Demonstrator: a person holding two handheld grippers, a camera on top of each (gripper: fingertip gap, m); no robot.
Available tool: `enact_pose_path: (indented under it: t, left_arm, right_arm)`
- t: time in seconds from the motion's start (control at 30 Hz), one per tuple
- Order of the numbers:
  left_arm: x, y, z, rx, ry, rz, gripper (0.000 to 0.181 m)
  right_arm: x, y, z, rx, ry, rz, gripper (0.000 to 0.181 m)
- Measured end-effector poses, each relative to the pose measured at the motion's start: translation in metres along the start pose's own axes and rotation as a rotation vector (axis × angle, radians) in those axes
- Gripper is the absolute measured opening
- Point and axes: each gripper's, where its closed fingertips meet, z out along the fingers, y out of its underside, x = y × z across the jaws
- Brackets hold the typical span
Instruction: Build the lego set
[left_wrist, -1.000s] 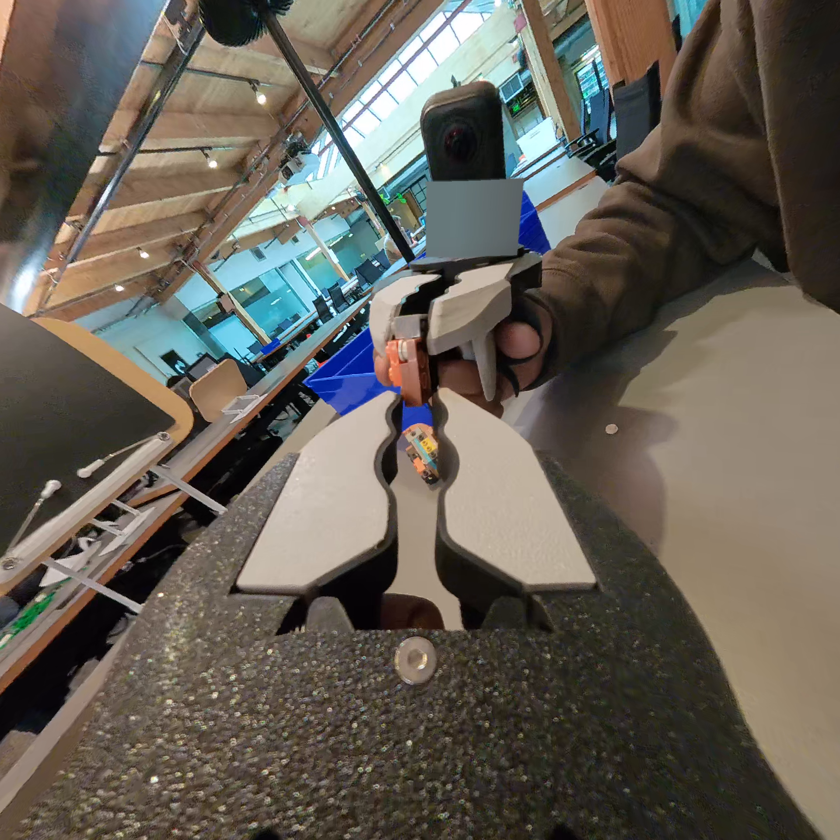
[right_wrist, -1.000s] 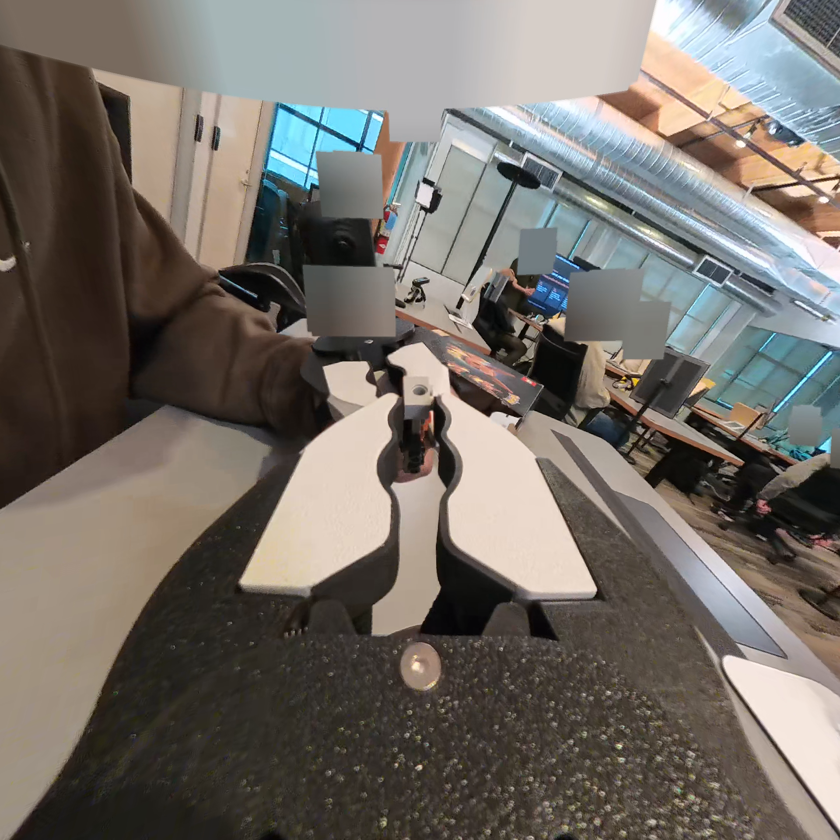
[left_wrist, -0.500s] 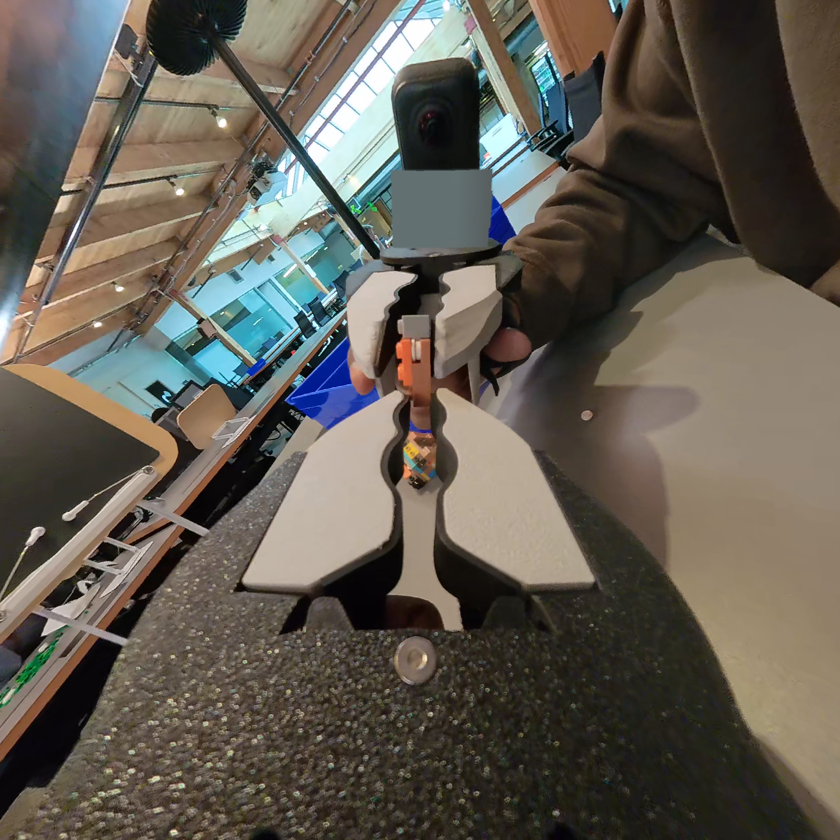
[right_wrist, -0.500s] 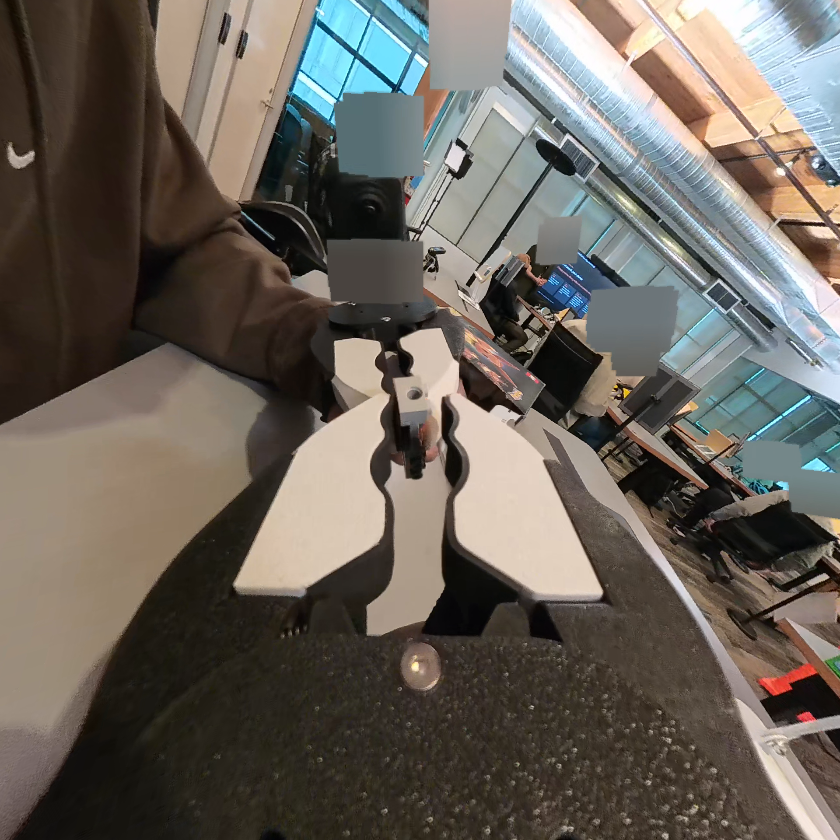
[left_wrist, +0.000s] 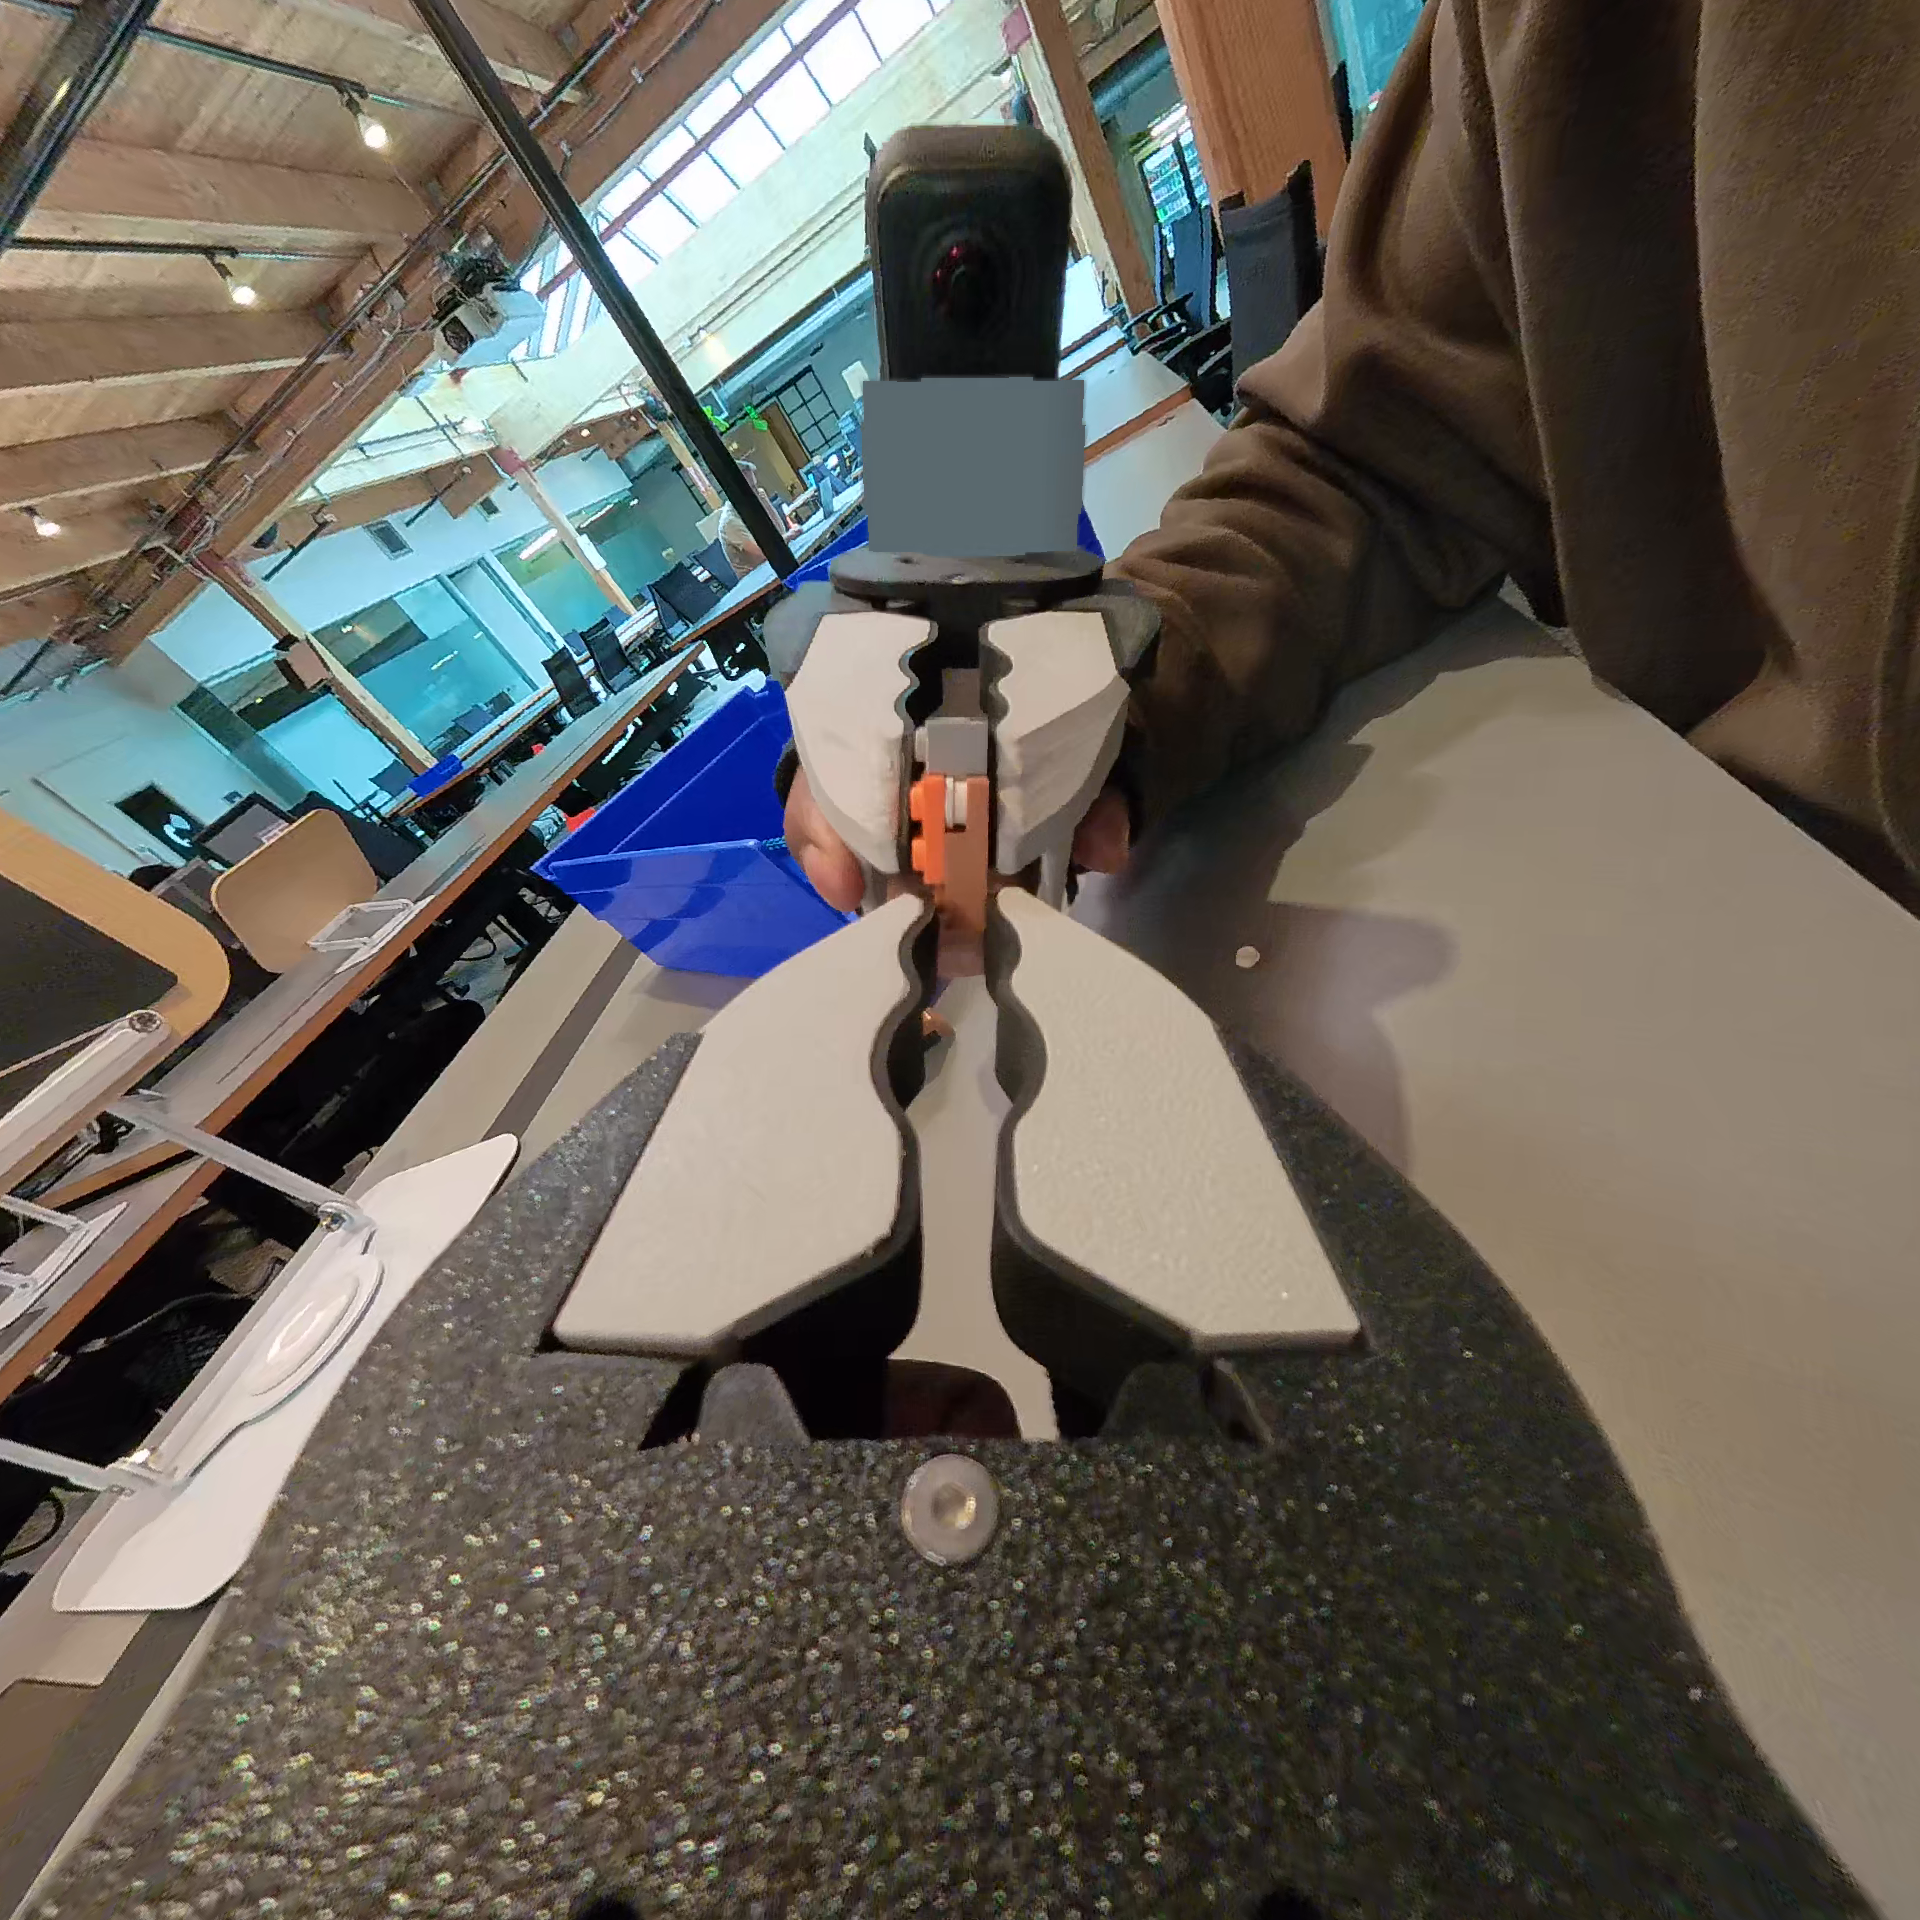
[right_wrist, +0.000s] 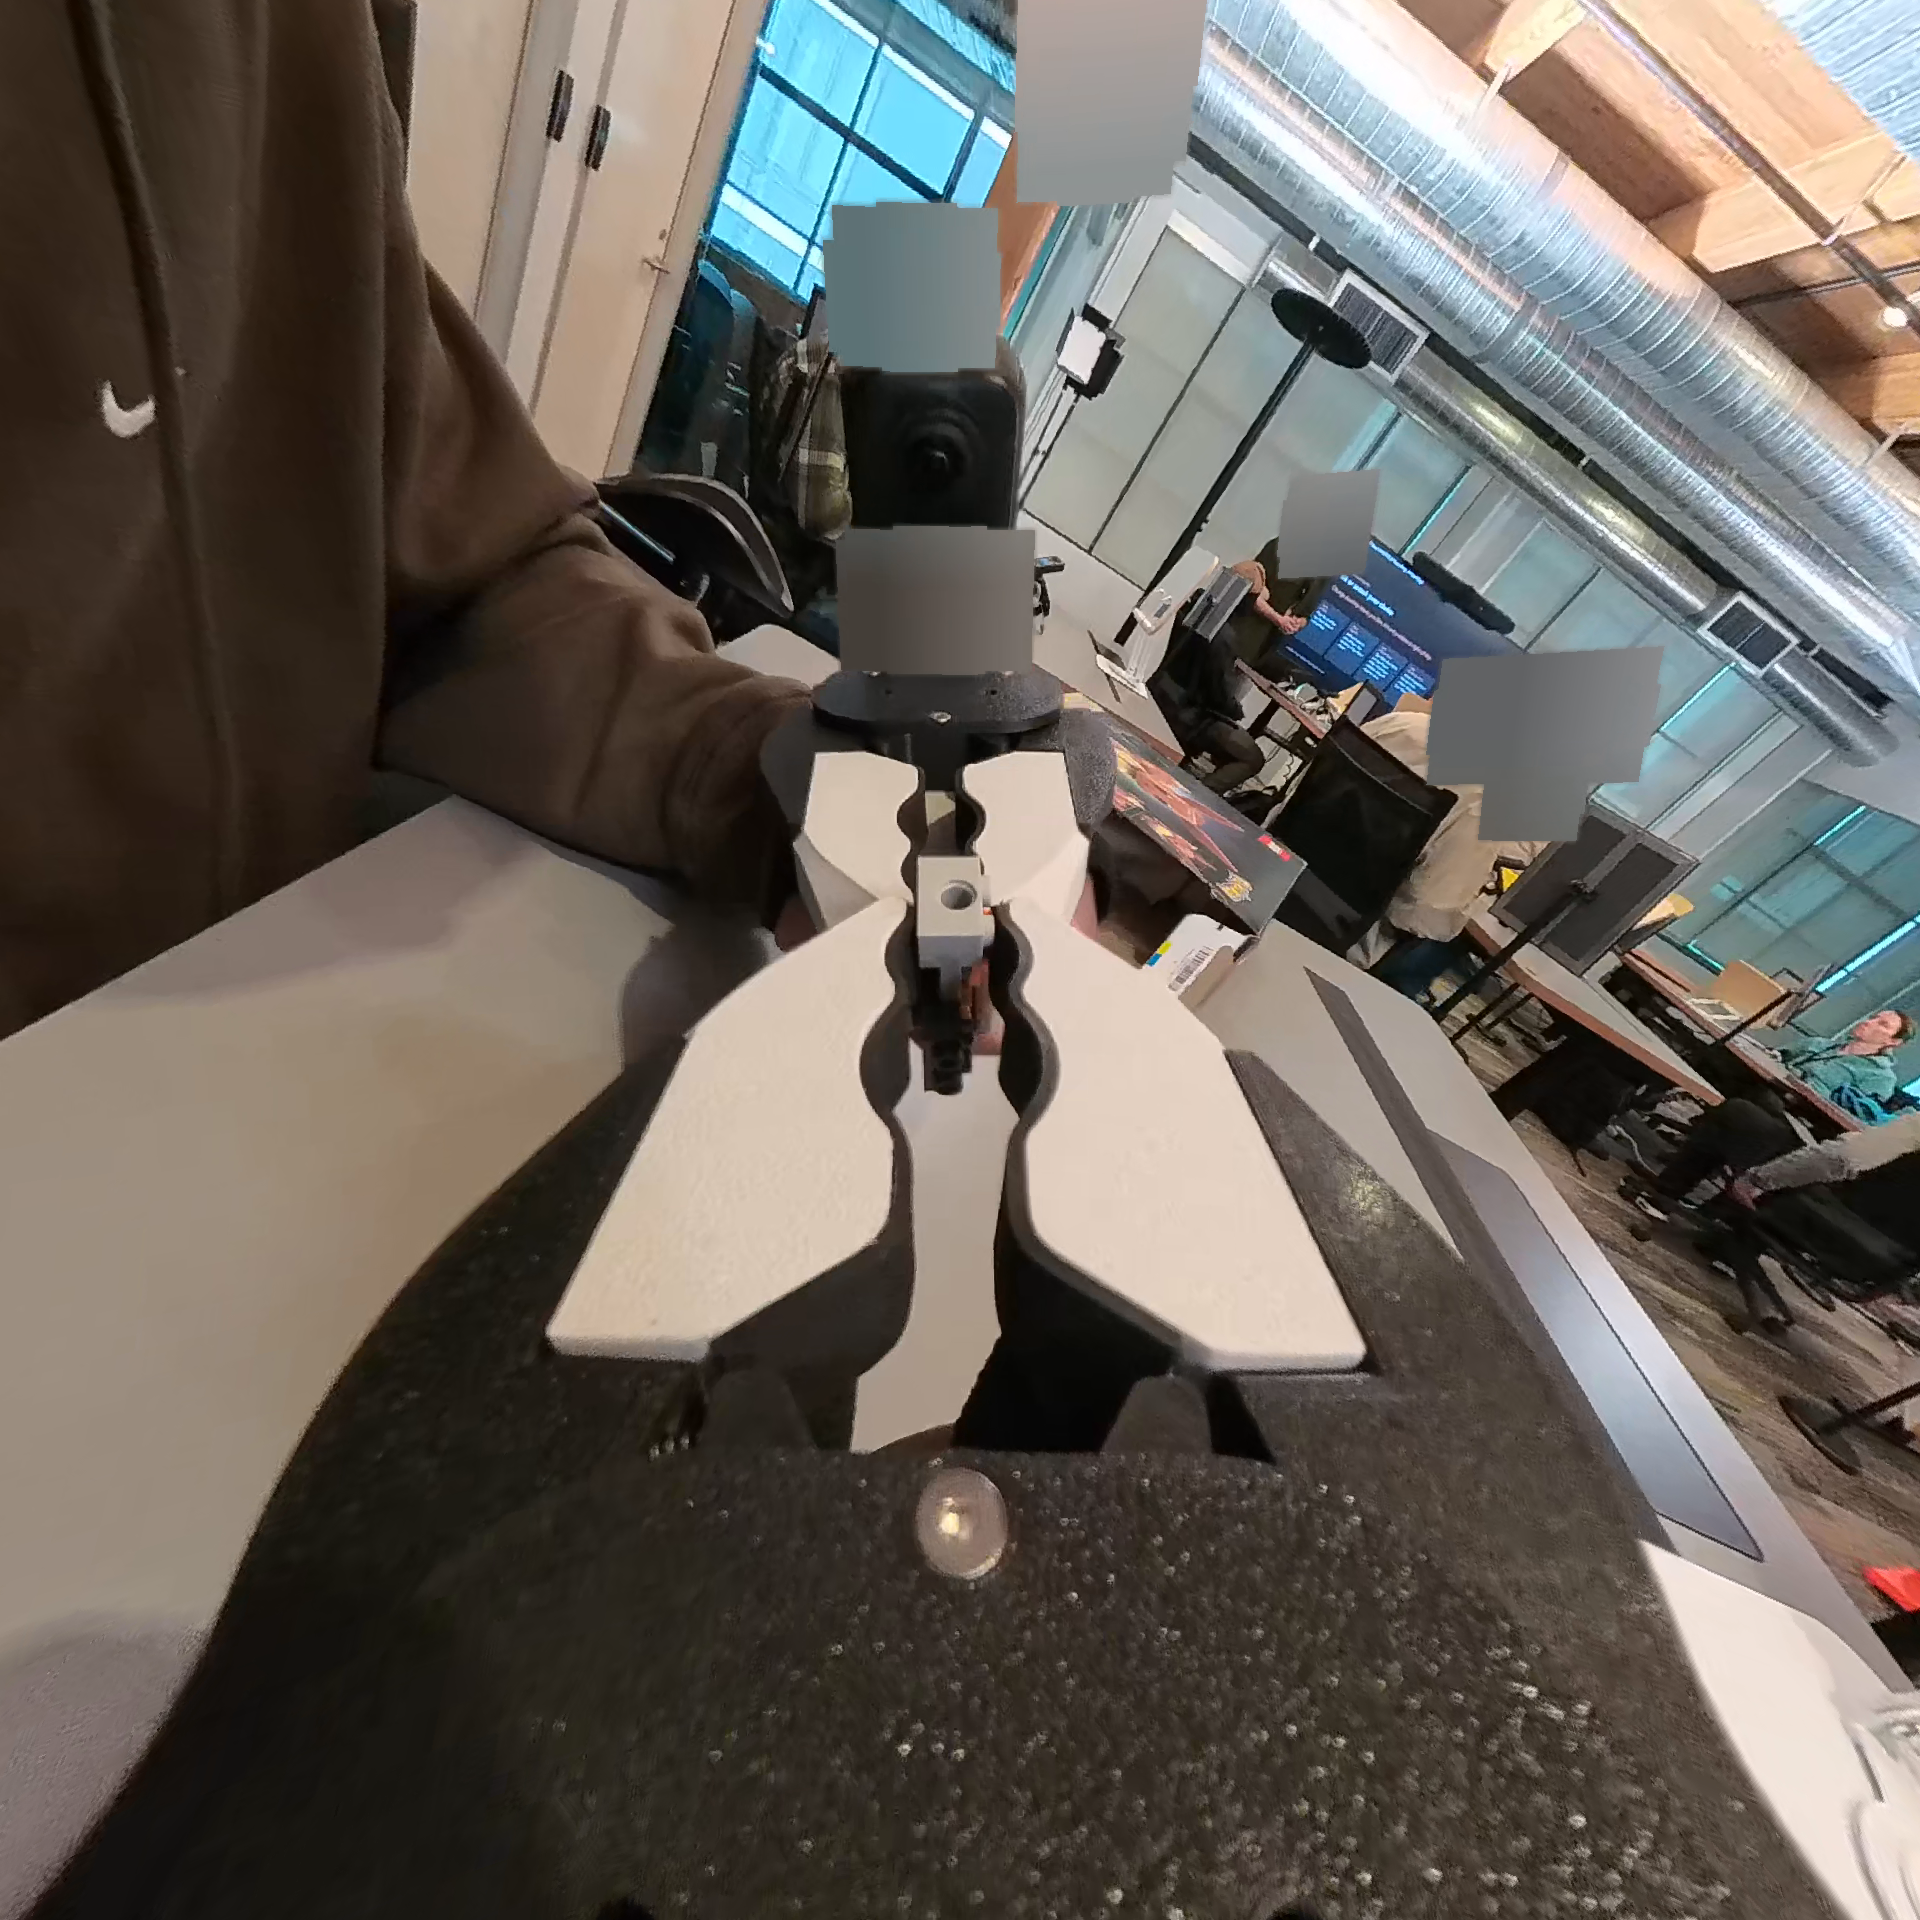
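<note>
The two grippers are held nose to nose above the grey bench (left_wrist: 1558, 1039), with a blue bin (left_wrist: 707, 862) behind on the left view's side. The step in hand is judged to be a mid-air mating of two lego parts. The left gripper (left_wrist: 954, 940) is presented level, its jaws pinching a brown part (left_wrist: 961, 914) at the tips. The right gripper (right_wrist: 951, 935) faces it, its jaws closed on an assembly of a grey block (right_wrist: 951, 904) over black pieces (right_wrist: 943, 1039); from the left view an orange piece (left_wrist: 928, 826) is seen on the same assembly. The parts are touching or very nearly so; seating cannot be confirmed. The next move is judged to call for exact stud alignment, then a straight, firm push along the common axis, with neither grip relaxed.
</note>
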Motion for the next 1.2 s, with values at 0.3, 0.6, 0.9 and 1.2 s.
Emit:
enact_pose_path:
  t: [0.3, 0.6, 0.9, 1.2]
  left_arm:
    - [-0.007, 0.009, -0.003, -0.013, 0.055, -0.260, 0.024]
    - [-0.009, -0.009, -0.003, 0.075, 0.085, -0.402, 0.028]
    - [-0.046, 0.047, -0.007, -0.102, -0.155, -0.488, 0.027]
    - [-0.044, 0.082, -0.006, -0.301, -0.196, -0.387, 0.027]
  right_arm:
    - [0.014, 0.004, -0.003, -0.044, 0.104, -0.098, 0.012]
    - [0.013, -0.004, -0.003, -0.045, 0.111, -0.130, 0.015]
    - [0.022, 0.023, -0.009, -0.145, 0.148, -0.073, 0.009]
    - [-0.046, 0.061, -0.019, -0.367, -0.214, 0.088, 0.015]
